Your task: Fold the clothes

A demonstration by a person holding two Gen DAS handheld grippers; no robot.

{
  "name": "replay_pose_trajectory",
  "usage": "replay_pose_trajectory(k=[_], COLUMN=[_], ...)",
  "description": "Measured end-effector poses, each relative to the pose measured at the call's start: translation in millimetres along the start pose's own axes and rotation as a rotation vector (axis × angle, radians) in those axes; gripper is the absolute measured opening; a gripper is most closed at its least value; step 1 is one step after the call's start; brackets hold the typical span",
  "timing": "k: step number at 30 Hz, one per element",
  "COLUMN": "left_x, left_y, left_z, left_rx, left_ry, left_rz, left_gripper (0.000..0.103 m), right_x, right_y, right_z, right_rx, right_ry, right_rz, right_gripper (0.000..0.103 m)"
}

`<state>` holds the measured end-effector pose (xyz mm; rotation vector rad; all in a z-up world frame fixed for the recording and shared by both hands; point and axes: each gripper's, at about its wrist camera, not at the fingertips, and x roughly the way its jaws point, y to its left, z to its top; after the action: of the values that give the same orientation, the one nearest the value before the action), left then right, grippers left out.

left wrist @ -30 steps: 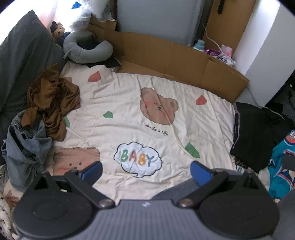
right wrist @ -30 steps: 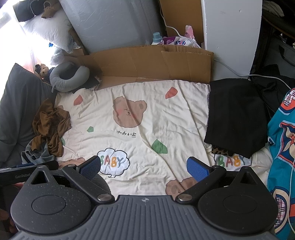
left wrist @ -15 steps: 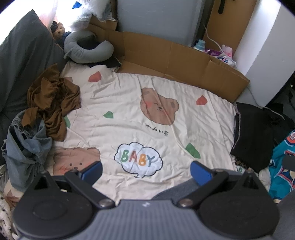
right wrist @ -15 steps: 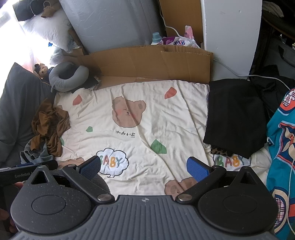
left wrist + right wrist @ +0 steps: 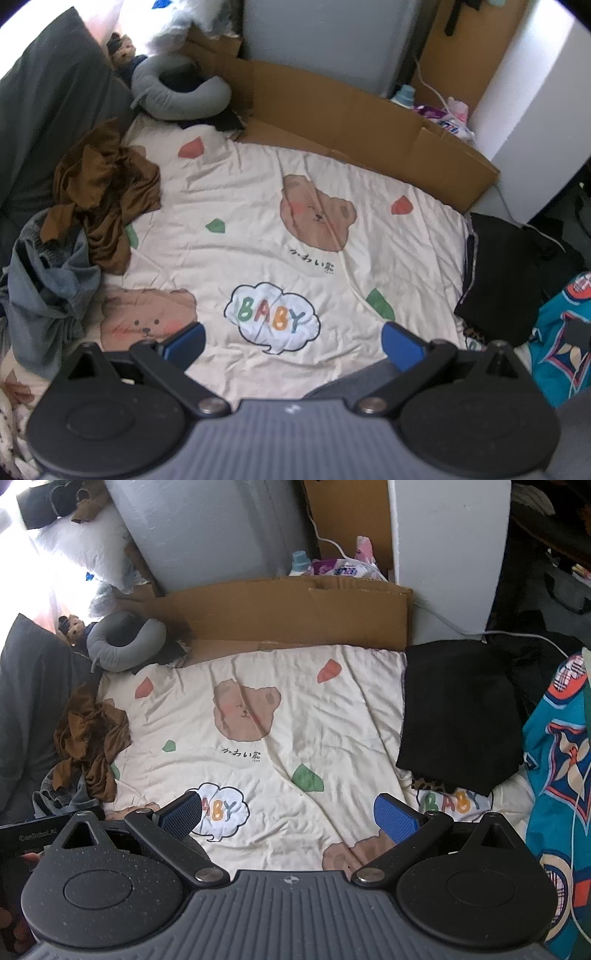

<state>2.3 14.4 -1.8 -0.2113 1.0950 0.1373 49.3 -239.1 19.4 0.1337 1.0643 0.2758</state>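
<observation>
Grey denim garment [image 5: 48,280] sits crumpled at the far left edge of the bed, with a brown satin-looking garment [image 5: 99,192] bunched up right on top of it and spilling onto the cream bear-print blanket [image 5: 258,229]. Both are touching each other in one messy pile, nothing folded there. Just behind them there's a grey neck pillow [image 5: 177,92] up against the flattened cardboard [image 5: 351,122] that lines the back of the bed.

Middle of the blanket is bare, you can read the "BABY" cloud print [image 5: 273,317] between the blue pads. Left gripper [image 5: 291,341] hangs over the near edge with its jaws spread wide, holding nothing. Right gripper [image 5: 288,814] is the same deal, wide apart and empty, hovering over the blanket's near side.

Over on the right, a black garment [image 5: 458,716] lies flat-ish on the blanket's right edge, with a bit of leopard-print fabric [image 5: 428,784] peeking out underneath. Beyond that is a teal patterned cloth [image 5: 557,760] at the far right.
</observation>
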Motion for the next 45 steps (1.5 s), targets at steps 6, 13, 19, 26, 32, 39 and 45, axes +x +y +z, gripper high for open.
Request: replay_pose_trajectory(k=[6, 13, 19, 26, 32, 39, 45], left_x=[-3, -13, -22, -32, -40, -42, -39], left_y=[15, 42, 72, 108, 137, 172, 197], left_z=[13, 35, 53, 67, 75, 81, 80], left_rx=[-0.039, -0.078, -0.081, -0.081, -0.112, -0.159, -0.197], left_ry=[0.001, -0.05, -0.069, -0.101, -0.133, -0.149, -0.149], left_rz=[-0.019, -0.029, -0.012, 0.015, 0.047, 0.08, 0.095], left_gripper=[0.102, 0.102, 0.102, 0.101, 0.098, 0.098, 0.098], right_x=[-3, 1, -2, -6, -12, -3, 8], right_y=[0, 1, 4, 16, 33, 46, 50], right_z=[5, 13, 24, 36, 45, 57, 64], right_rx=[-0.005, 0.004, 0.005, -0.014, -0.037, -0.03, -0.032], right_ry=[0.001, -0.006, -0.035, -0.059, -0.082, -0.083, -0.08], right_rz=[-0.018, -0.034, -0.028, -0.051, -0.052, -0.031, -0.03], right_gripper=[0.102, 0.102, 0.102, 0.102, 0.102, 0.102, 0.102])
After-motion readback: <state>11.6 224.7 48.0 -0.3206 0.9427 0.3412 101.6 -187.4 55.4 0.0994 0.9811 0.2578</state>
